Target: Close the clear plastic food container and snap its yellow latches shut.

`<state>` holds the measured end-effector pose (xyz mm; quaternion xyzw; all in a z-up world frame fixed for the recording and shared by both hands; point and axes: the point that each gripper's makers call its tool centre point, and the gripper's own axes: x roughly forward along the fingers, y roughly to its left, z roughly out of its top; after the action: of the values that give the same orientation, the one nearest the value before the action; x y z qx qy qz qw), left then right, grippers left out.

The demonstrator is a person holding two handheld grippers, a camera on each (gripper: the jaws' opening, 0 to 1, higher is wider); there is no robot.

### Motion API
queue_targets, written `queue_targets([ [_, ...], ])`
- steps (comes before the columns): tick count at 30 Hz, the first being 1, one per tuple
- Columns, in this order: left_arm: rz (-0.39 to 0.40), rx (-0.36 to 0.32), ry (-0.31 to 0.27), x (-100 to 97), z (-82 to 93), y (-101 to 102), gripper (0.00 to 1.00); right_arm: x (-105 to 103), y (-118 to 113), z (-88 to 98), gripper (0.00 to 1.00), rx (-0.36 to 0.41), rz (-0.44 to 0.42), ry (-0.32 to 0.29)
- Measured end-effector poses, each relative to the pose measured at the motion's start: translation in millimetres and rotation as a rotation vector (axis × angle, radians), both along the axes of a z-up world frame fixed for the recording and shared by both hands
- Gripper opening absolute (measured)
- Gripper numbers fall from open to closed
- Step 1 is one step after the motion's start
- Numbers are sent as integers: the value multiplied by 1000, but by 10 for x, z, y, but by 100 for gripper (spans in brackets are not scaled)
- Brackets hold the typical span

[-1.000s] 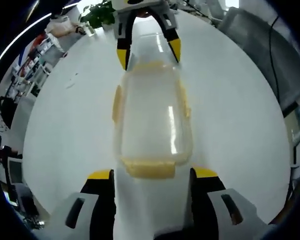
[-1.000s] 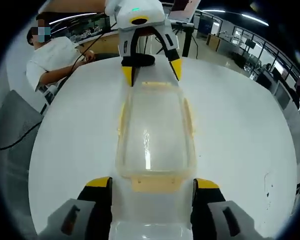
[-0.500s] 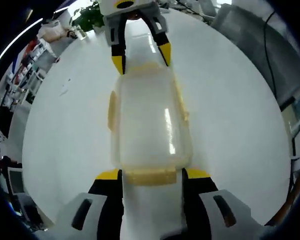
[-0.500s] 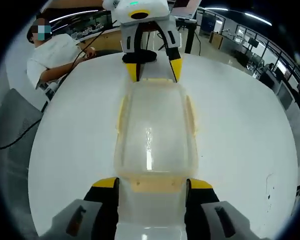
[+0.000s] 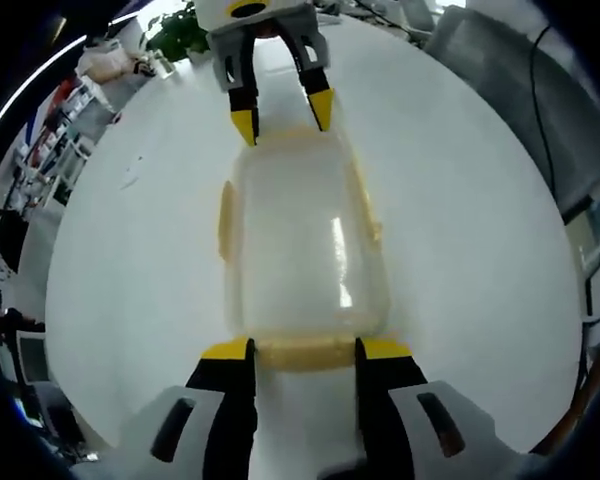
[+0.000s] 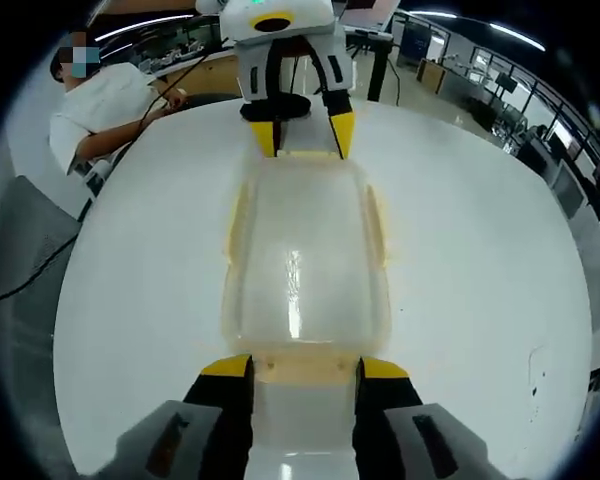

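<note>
The clear plastic container lies lengthwise on the white table with its lid on. Yellow latches sit on its long sides and at both ends. In the left gripper view, my left gripper has its jaws pressed against the two ends of the near end latch. My right gripper meets the far end the same way. In the right gripper view, the right gripper clamps its near end latch of the container, and the left gripper sits at the far end.
A person in a white shirt sits at the table's far left edge. A grey chair stands beside the table. A green plant and shelves of clutter lie beyond the table's far rim.
Both grippers have moved in toward the container's ends, and their jaws have narrowed from a wide stance onto the end latches. The container has stayed in place.
</note>
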<state>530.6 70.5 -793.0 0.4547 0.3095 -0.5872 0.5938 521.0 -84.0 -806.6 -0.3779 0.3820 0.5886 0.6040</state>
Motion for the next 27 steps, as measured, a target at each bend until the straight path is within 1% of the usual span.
queue_targets([
  [3, 4, -9, 2, -6, 1, 9, 37, -10, 0, 0, 36, -1, -7, -2],
  [5, -16, 0, -9, -15, 2, 8, 37, -18, 4, -1, 37, -10, -11, 0],
  [8, -15, 6, -4, -19, -2, 11, 38, -27, 3, -5, 37, -23, -17, 1],
  [10, -13, -5, 2, -17, -1, 23, 38, -27, 0, -6, 37, -22, -17, 3],
  [12, -4, -20, 9, -17, 0, 28, 38, -34, 0, -2, 37, -23, -18, 3],
  [13, 13, -24, 16, -15, -3, 33, 38, -34, 1, -6, 37, -27, -18, 1],
  [16, 22, -23, 23, -20, -9, 27, 38, -44, 2, -4, 37, -32, -19, 1],
  [17, 64, -24, 51, -28, -18, 39, 38, -47, 1, -6, 37, -37, -17, 0],
  [18, 38, -19, 42, -9, -16, 26, 38, -47, 2, -7, 37, -38, -17, -1],
  [21, 31, 1, 54, -21, -29, 19, 38, -51, -1, -11, 37, -41, -19, 3],
  [22, 12, 21, 43, -25, -30, 17, 38, -53, -3, -11, 37, -43, -21, 6],
  [24, 22, 32, 44, -27, -33, 10, 38, -51, -4, -10, 37, -50, -16, 7],
  [27, 30, 25, 47, -22, -33, 25, 38, -51, -4, -10, 36, -53, -11, 11],
])
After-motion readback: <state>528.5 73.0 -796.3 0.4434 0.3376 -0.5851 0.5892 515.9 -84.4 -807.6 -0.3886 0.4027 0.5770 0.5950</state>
